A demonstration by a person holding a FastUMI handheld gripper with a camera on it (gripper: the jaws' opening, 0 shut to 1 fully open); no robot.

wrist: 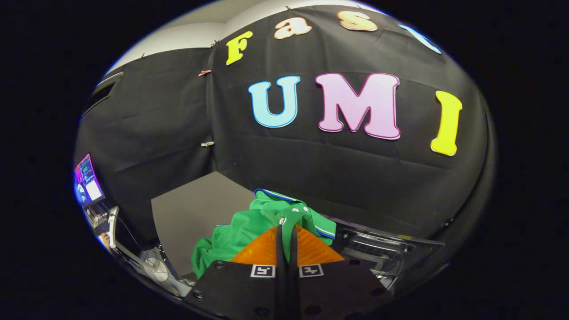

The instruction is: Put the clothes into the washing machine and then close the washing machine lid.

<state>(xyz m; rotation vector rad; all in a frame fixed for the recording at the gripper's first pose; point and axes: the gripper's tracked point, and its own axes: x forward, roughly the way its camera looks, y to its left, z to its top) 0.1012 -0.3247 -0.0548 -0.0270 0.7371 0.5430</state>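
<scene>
Item: green garment (249, 231), pinched in our gripper (286, 231).
We see the fingers nearly closed on a fold of the cloth, its bulk draped just ahead and left of them. A clear washing machine lid (382, 251) sits right; grey tabletop (195, 213) beyond; monitor (89, 180) far left; black cloth wall behind.

a recording booth: black cloth walls (338, 178) pinned up, with a lit monitor (89, 180) at one side.
</scene>
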